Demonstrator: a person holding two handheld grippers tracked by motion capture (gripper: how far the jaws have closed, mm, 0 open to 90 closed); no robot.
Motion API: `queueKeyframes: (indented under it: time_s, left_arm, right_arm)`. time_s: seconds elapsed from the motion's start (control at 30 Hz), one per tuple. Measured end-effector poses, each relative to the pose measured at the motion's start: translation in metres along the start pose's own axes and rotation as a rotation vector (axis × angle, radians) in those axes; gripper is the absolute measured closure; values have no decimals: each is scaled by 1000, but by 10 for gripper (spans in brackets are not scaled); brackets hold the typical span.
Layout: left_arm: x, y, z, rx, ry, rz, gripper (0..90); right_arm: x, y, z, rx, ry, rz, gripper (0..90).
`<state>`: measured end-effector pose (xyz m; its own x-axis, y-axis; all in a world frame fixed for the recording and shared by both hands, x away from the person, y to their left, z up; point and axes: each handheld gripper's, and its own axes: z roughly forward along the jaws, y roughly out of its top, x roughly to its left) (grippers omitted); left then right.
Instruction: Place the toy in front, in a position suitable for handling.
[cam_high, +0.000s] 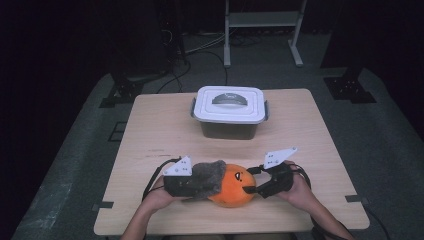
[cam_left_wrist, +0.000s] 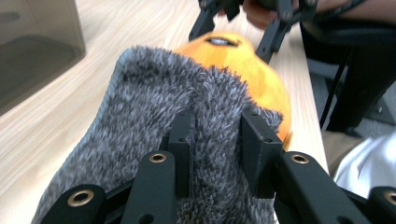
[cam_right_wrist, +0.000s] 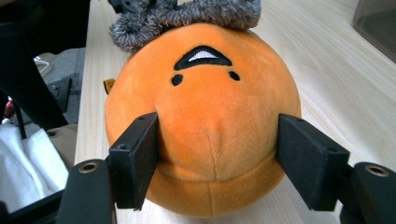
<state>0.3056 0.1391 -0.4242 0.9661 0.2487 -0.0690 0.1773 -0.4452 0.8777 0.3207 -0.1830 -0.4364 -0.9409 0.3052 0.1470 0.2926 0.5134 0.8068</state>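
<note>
An orange plush ball with a stitched face (cam_high: 236, 189) lies on the wooden table (cam_high: 160, 125) near its front edge. A grey fuzzy cloth (cam_high: 210, 175) is draped over the ball's left side. My left gripper (cam_high: 192, 186) is shut on a fold of this cloth (cam_left_wrist: 154, 93), which is pinched between its pads (cam_left_wrist: 217, 126). From the right, my right gripper (cam_high: 250, 189) clasps the plush (cam_right_wrist: 205, 102), its pads (cam_right_wrist: 217, 135) pressing into both sides. The cloth's edge (cam_right_wrist: 187, 18) caps the far end of the ball. The right gripper (cam_left_wrist: 229, 42) also appears beyond the plush (cam_left_wrist: 252, 74).
A translucent box with a white handled lid (cam_high: 230, 107) stands at the table's back centre, and its wall (cam_left_wrist: 32, 46) is close on the left gripper's left. A metal frame (cam_high: 262, 20) and cables are on the floor behind the table.
</note>
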Motion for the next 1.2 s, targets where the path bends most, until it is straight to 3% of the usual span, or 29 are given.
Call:
queueKeyframes:
  time_s: [0.03,0.07,0.1,0.13,0.17,0.23,0.27,0.33,0.47,0.53,0.63,0.73,0.77,0.8,0.97,1.13,1.2]
  left_arm:
    - [-5,9,4,-71,-41,-18,680]
    - [-5,9,4,-71,-41,-18,680]
    - [-13,20,10,-95,-69,13,680]
    - [-15,23,13,-89,-67,35,680]
    - [-22,31,22,-52,-35,91,680]
    - [-22,30,27,-28,-25,108,680]
    - [-20,27,29,-21,-28,101,682]
    - [-17,21,28,-12,-31,104,684]
    - [-16,13,16,26,-12,119,684]
    - [-14,8,7,75,10,131,683]
    - [-12,3,-1,97,37,132,683]
    - [-12,4,2,35,36,97,682]
    - [-12,4,2,35,36,97,676]
    - [-18,7,10,-25,26,72,667]
    - [-29,15,24,-20,22,154,662]
    - [-22,9,15,22,42,148,671]
    - [-14,2,7,48,62,121,665]
  right_arm:
    - [1,1,1,4,-7,-3,308]
    - [1,1,1,4,-7,-3,308]
    - [2,3,2,3,-11,-10,308]
    - [2,3,2,3,-11,-10,308]
    - [3,3,3,5,-14,-12,309]
    - [2,3,3,6,-14,-9,309]
    - [-1,1,2,12,-12,16,316]
    - [-2,0,1,14,-11,21,319]
    - [-6,-2,1,13,-6,45,320]
    - [-8,-2,1,13,0,64,320]
    - [-10,-3,1,16,0,77,320]
    - [-11,-4,1,19,-7,90,321]
    - [-11,-4,1,19,-7,90,321]
    - [-10,-3,1,25,-16,78,319]
    - [-11,-2,2,47,-17,88,321]
    - [-14,-5,1,39,-5,112,326]
    - [-15,-5,1,34,-4,118,323]
